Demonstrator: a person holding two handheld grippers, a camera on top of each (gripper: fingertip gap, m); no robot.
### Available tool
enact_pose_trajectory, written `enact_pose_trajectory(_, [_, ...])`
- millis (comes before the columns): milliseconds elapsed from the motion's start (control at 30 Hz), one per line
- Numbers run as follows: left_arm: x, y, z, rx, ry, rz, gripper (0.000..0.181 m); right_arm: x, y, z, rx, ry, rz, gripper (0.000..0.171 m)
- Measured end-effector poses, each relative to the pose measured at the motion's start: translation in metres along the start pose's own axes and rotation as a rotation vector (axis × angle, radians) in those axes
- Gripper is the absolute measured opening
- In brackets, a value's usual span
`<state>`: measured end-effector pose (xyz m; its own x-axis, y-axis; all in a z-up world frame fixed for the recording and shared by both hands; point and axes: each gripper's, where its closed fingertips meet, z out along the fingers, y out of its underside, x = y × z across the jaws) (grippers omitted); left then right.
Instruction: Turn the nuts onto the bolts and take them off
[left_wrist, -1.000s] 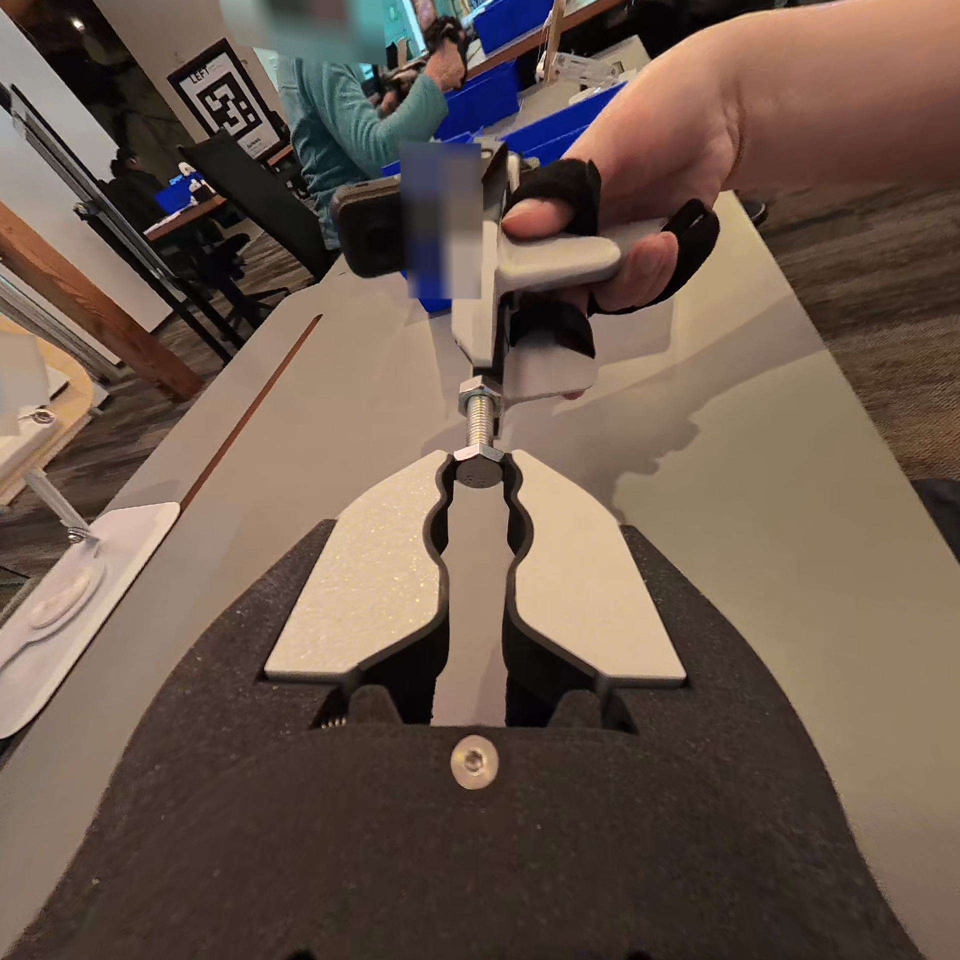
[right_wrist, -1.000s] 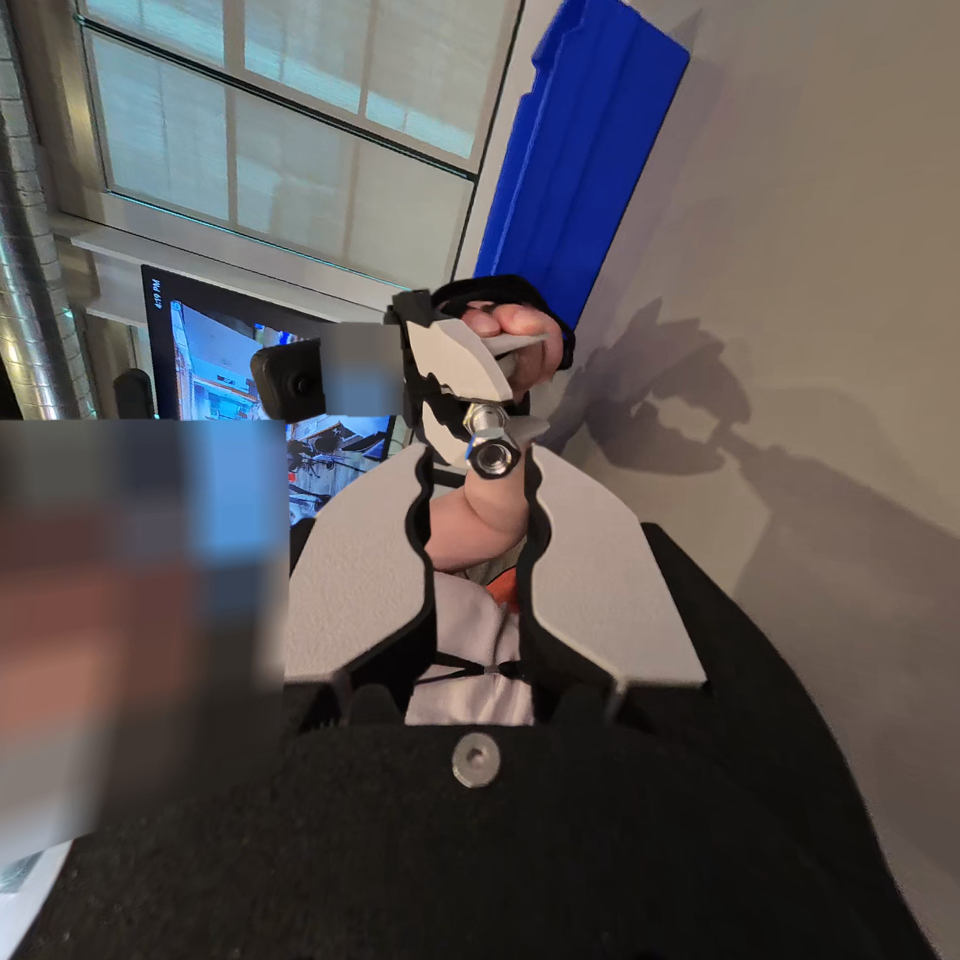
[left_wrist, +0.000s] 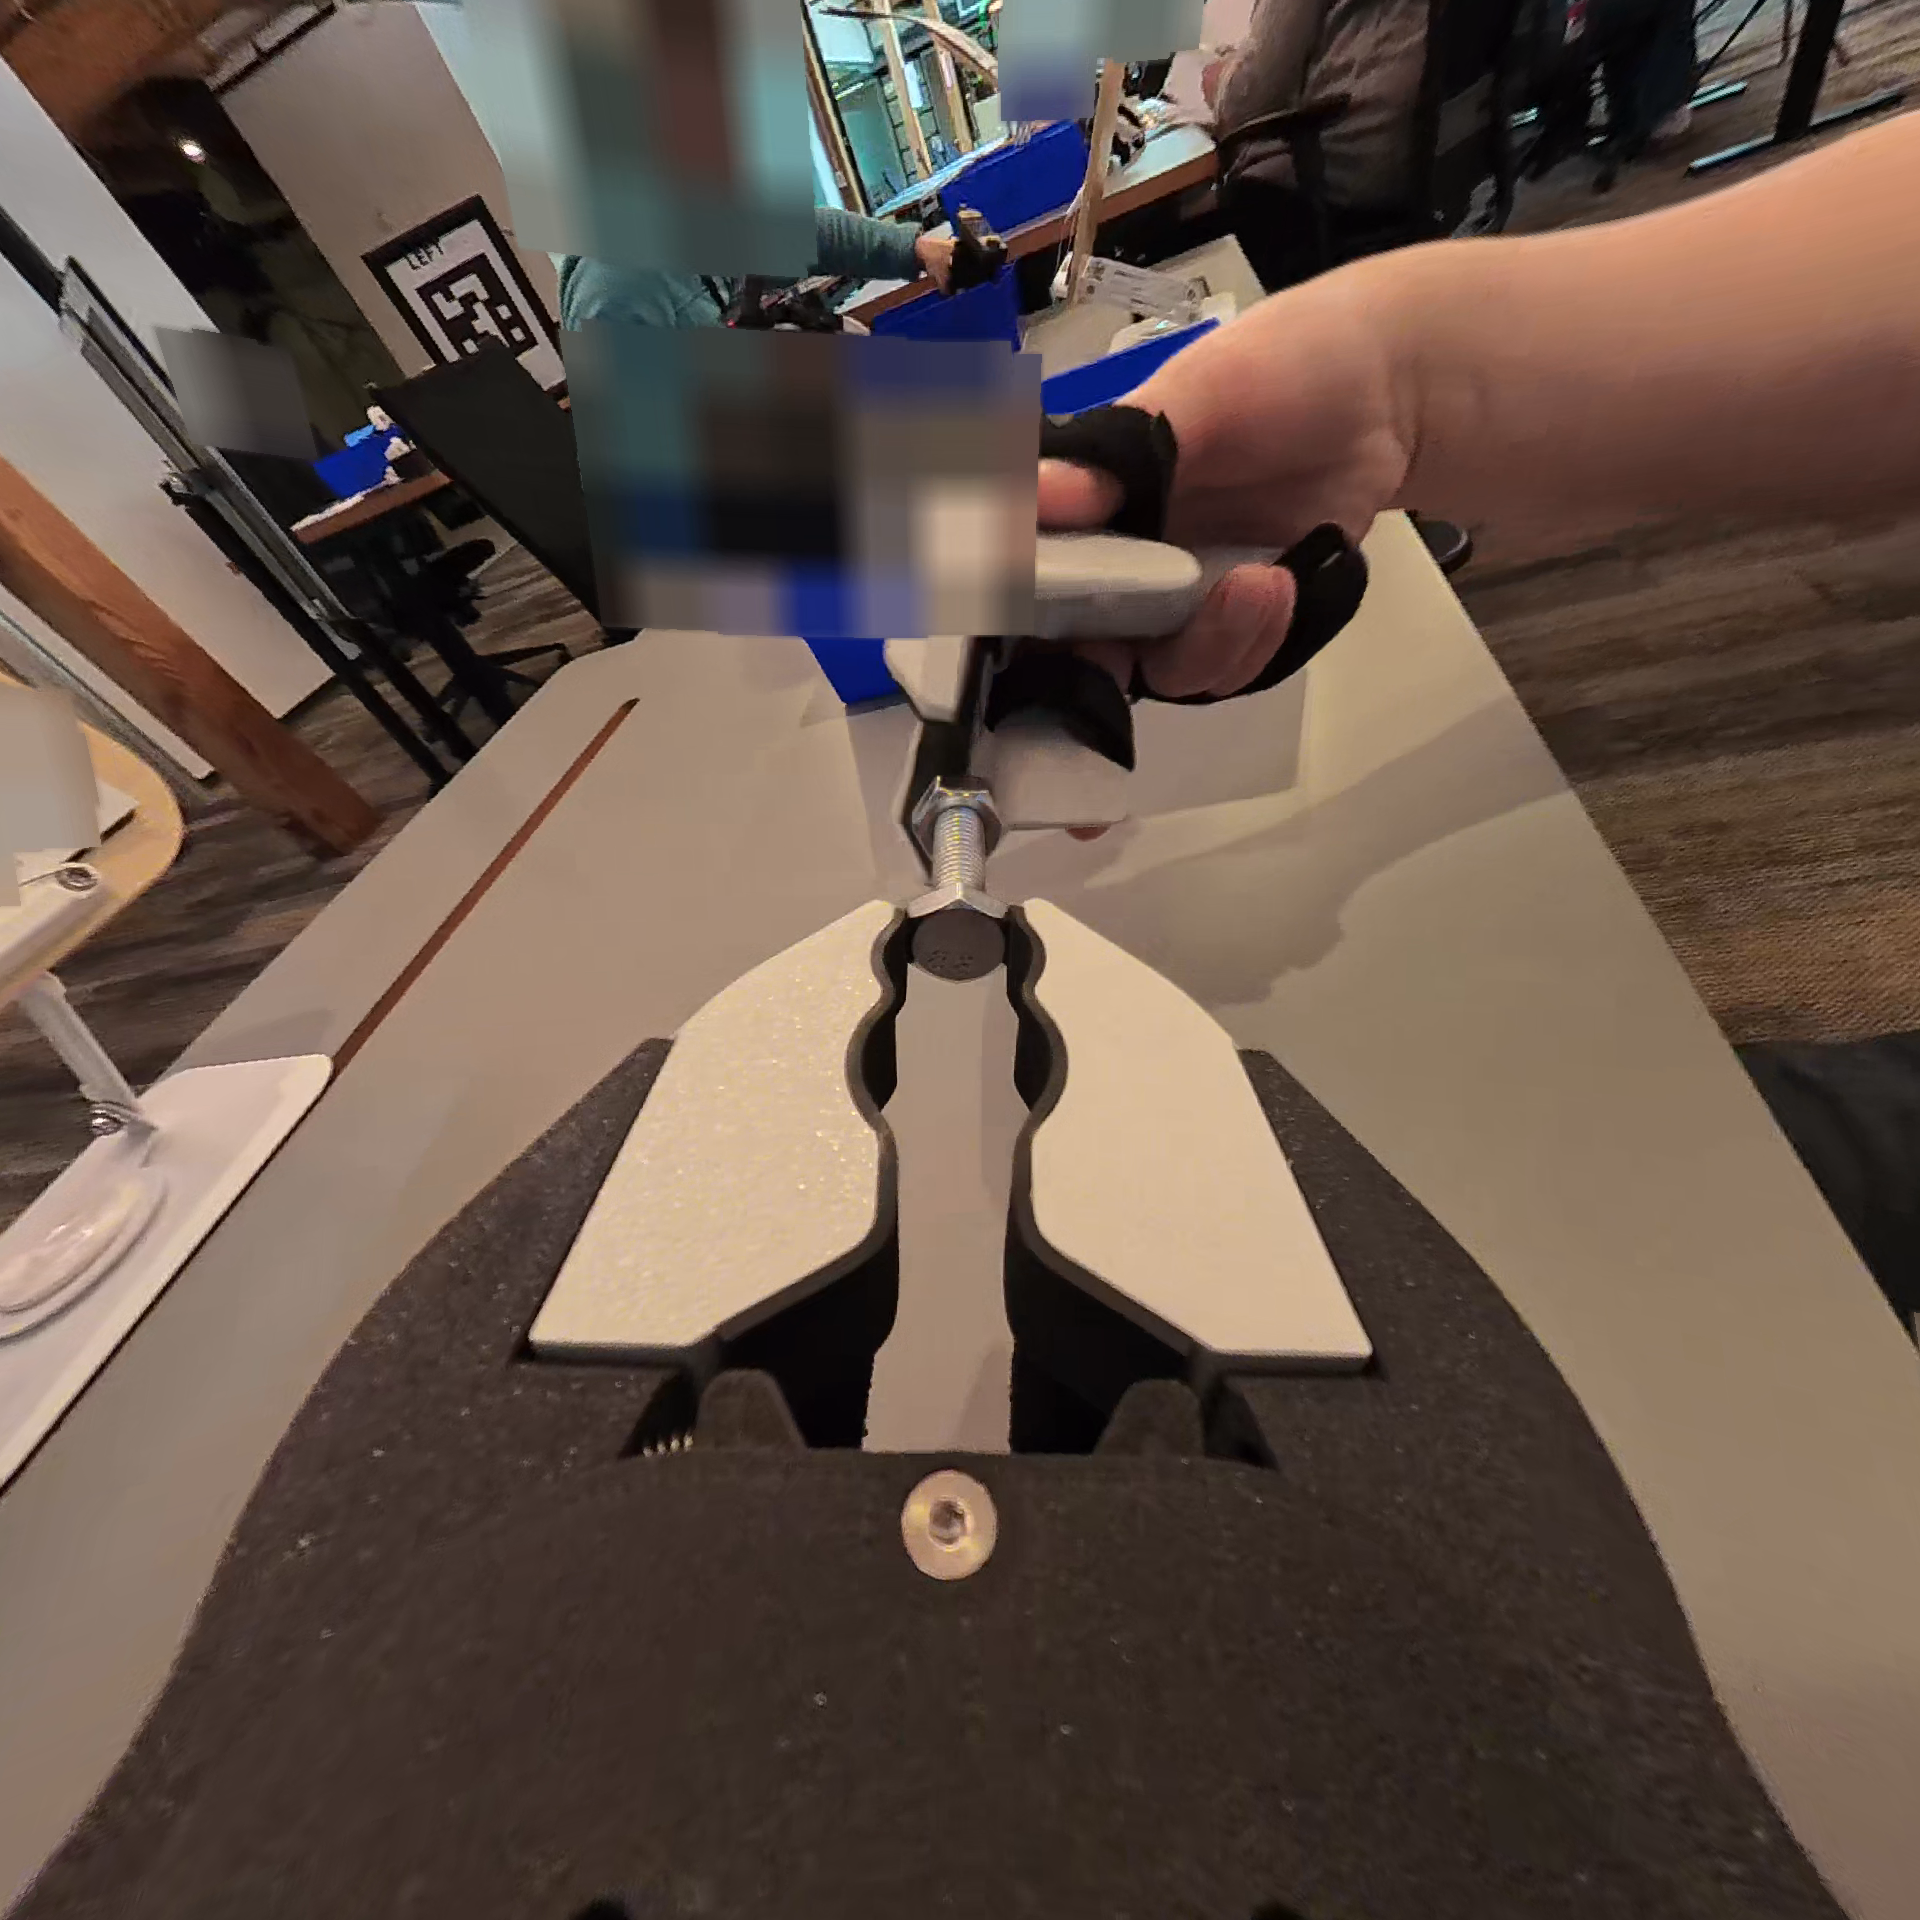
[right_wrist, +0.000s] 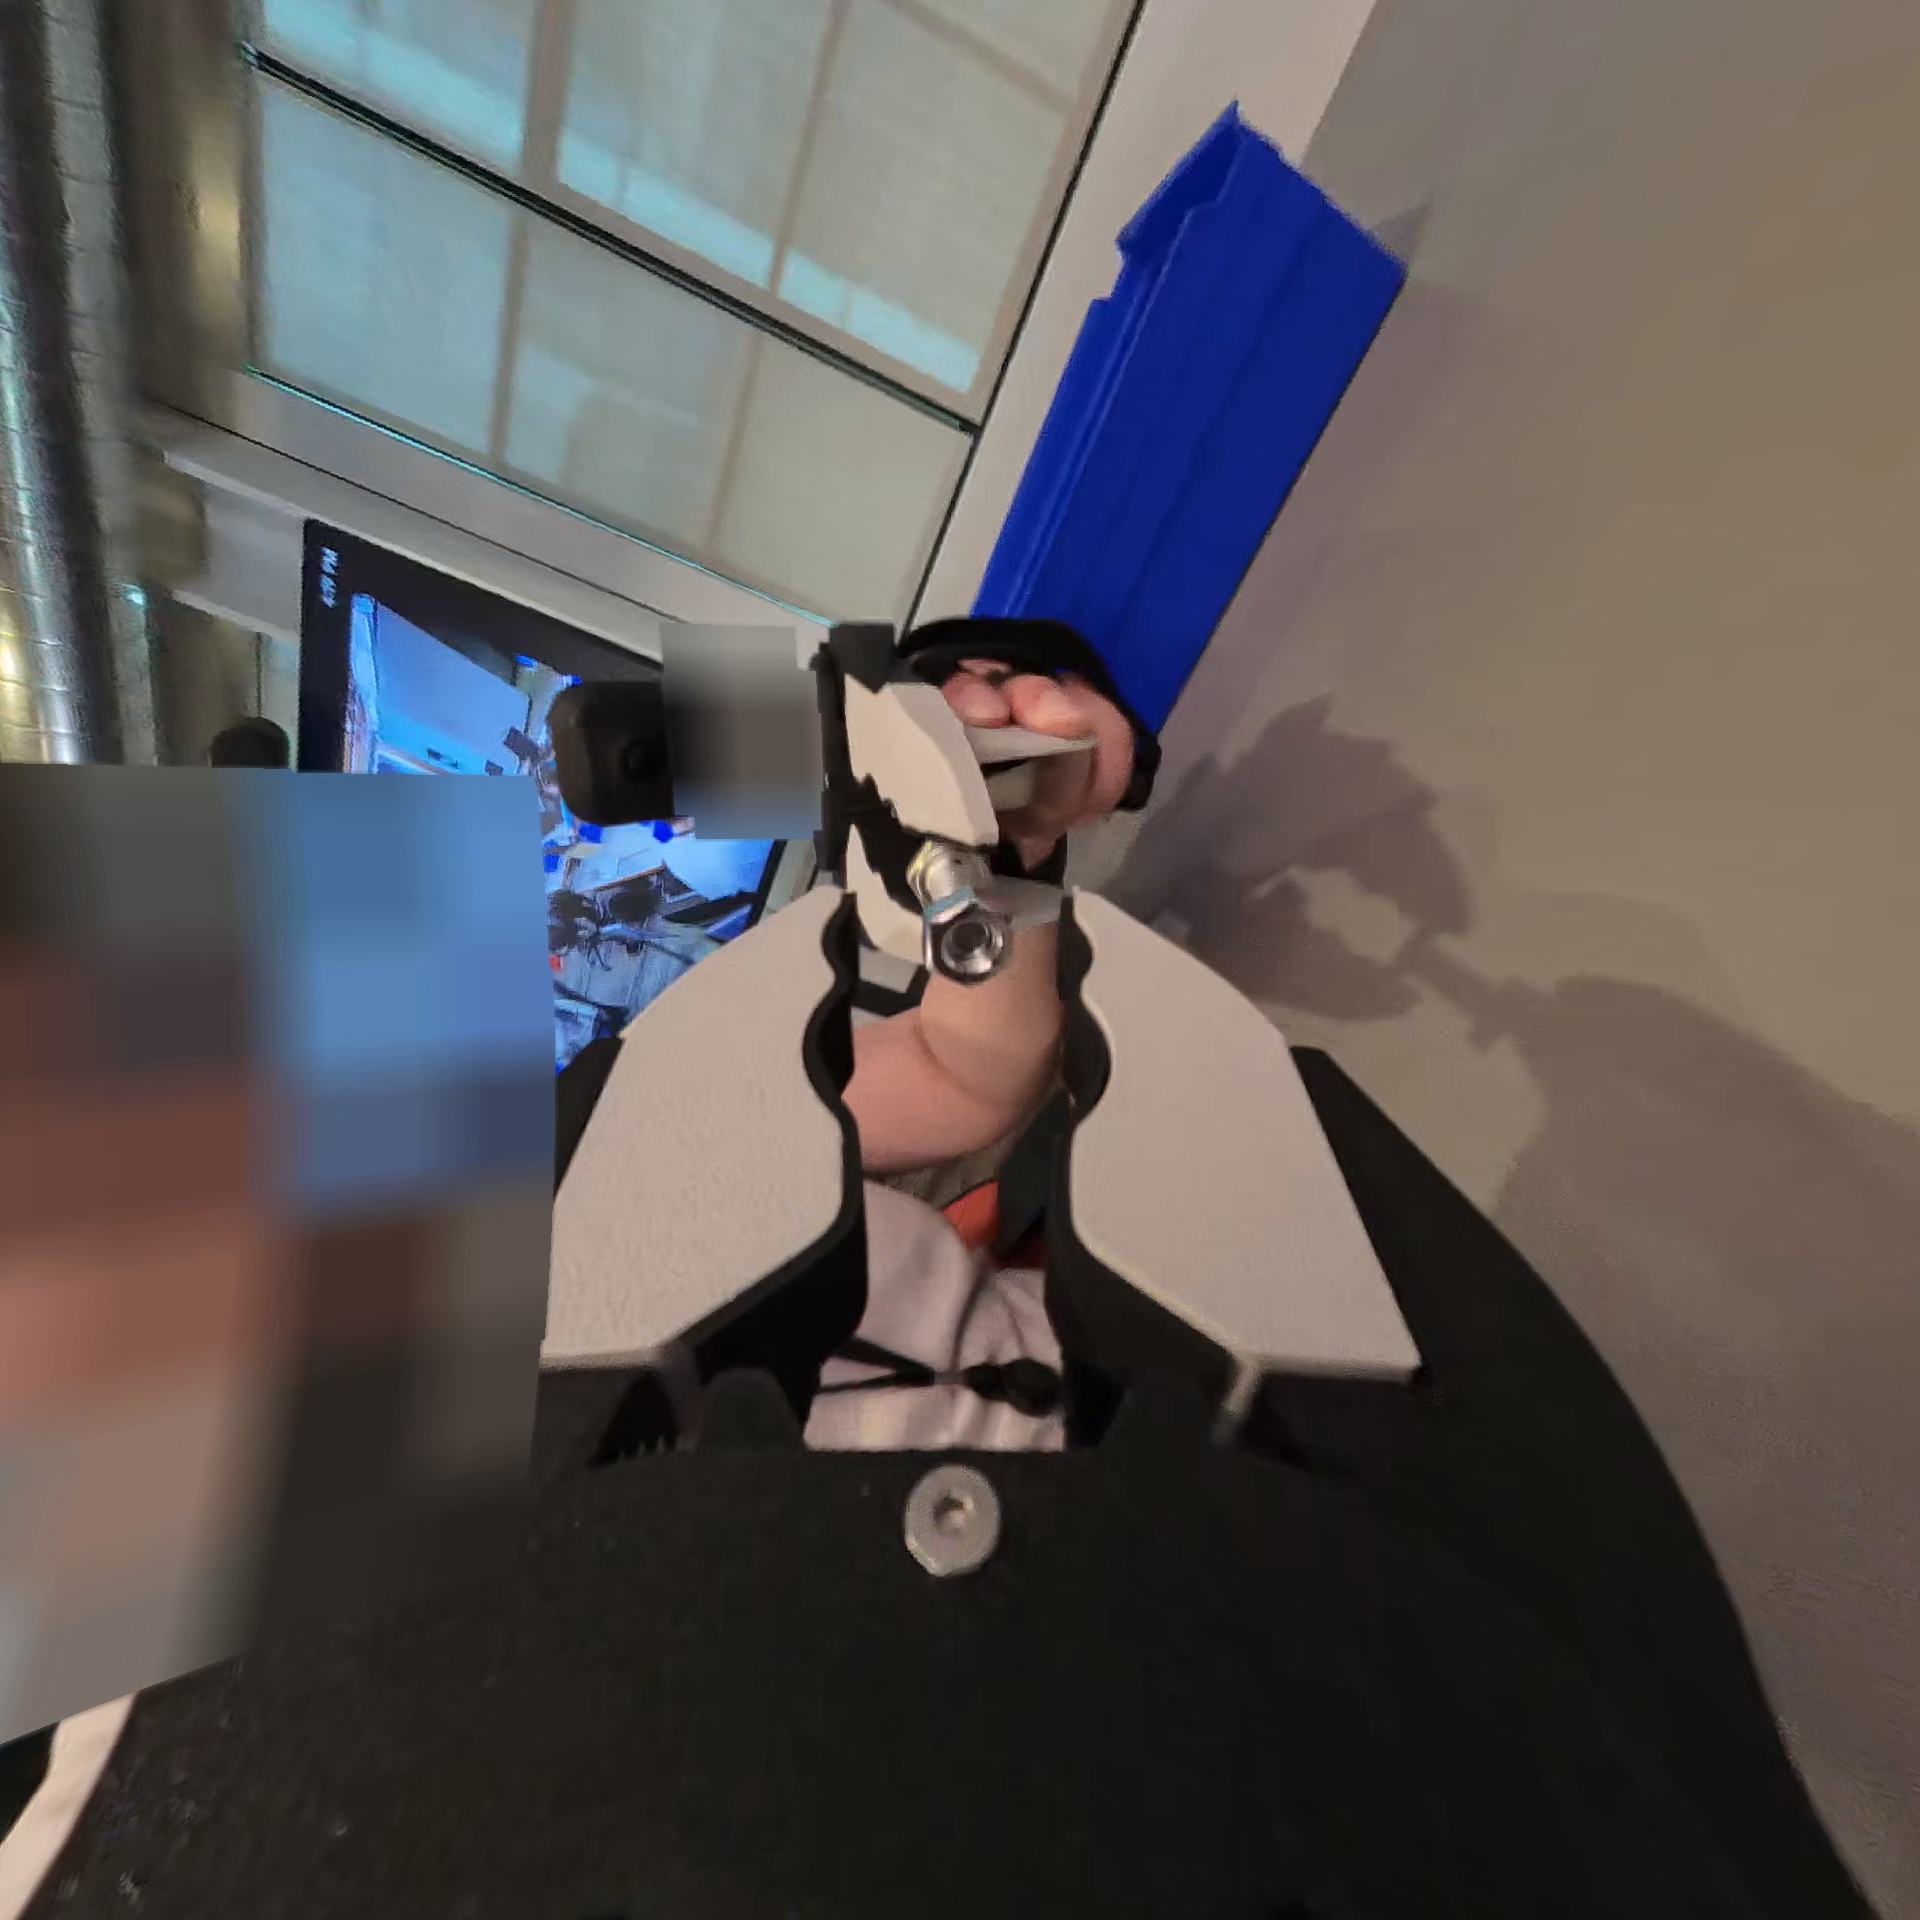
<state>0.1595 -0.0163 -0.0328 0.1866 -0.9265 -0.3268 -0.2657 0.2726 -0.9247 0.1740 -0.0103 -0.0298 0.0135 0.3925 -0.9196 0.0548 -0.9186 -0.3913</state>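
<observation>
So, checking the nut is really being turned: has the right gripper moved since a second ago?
Yes. In the right wrist view the blue bin leans further over and sits lower, so the right gripper has rolled anticlockwise.

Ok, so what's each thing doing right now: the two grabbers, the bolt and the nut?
Silver hex-head steel bolt: held off the grey table, middle threads bare.
Silver six-sided steel nut: threaded on the bolt's far end.
Left gripper: shut on the bolt's head.
Right gripper: open, fingertips apart on either side of the nut.
</observation>
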Motion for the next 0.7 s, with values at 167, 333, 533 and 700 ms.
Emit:
enact_pose_trajectory(167, [0.000,-0.003,-0.001,0.018,0.004,-0.008,0.018,-0.006,0.000,0.005,0.000,-0.021,-0.038,0.031])
enact_pose_trajectory(333, [0.002,-0.008,-0.003,0.043,0.020,-0.024,0.018,-0.010,0.000,0.004,-0.028,-0.029,-0.118,0.015])
enact_pose_trajectory(533, [-0.002,-0.010,-0.005,0.058,0.002,-0.025,0.018,-0.017,0.003,0.008,-0.054,-0.046,-0.126,0.031])
enact_pose_trajectory(700, [-0.002,-0.011,-0.005,0.064,0.011,-0.047,0.018,-0.014,0.005,0.009,-0.077,0.002,-0.238,0.017])
